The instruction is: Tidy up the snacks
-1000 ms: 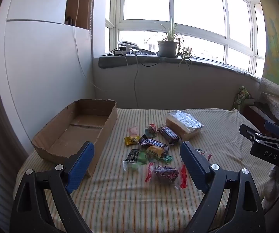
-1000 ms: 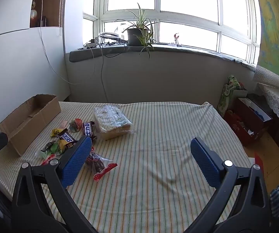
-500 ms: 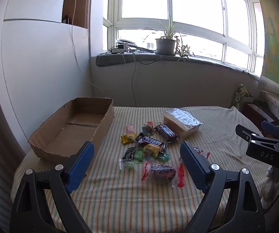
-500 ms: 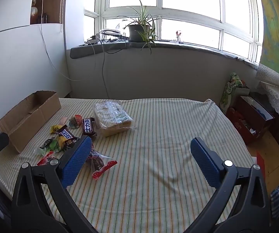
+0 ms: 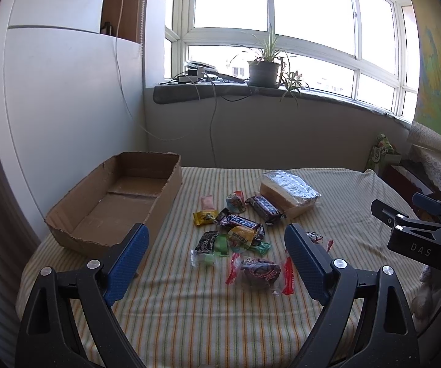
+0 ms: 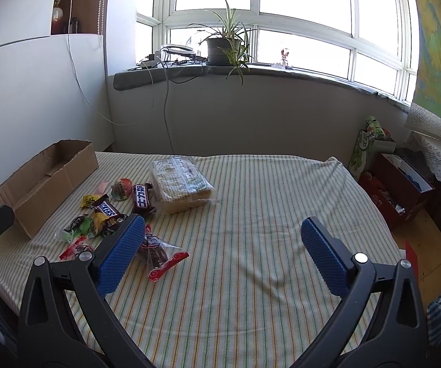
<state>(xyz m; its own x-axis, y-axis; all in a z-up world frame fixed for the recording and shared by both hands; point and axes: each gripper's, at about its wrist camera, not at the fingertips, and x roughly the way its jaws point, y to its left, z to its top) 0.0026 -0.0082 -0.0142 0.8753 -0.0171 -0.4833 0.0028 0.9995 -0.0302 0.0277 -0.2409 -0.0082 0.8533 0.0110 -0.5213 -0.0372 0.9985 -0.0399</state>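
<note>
Several wrapped snacks lie in a loose pile on the striped tablecloth (image 5: 208, 306): a Snickers bar (image 5: 239, 221), a dark chocolate bar (image 5: 264, 206), a red-edged bag of dark sweets (image 5: 258, 271) and a clear pack of wafers (image 5: 287, 188). An empty cardboard box (image 5: 119, 202) stands left of them. My left gripper (image 5: 217, 259) hovers open in front of the pile, holding nothing. My right gripper (image 6: 222, 254) is open over bare cloth, right of the snacks (image 6: 107, 211), box (image 6: 45, 181) and wafers (image 6: 180, 184).
A white wall panel (image 5: 67, 116) runs along the table's left side. The windowsill at the back holds a potted plant (image 5: 264, 70) and cables. Boxes and bags (image 6: 395, 184) sit on the floor at the right. The right gripper's body (image 5: 419, 233) shows at the left view's right edge.
Both grippers have risen and drawn back slightly, so the snacks and box sit a little lower and farther in both views. Nothing on the table has moved.
</note>
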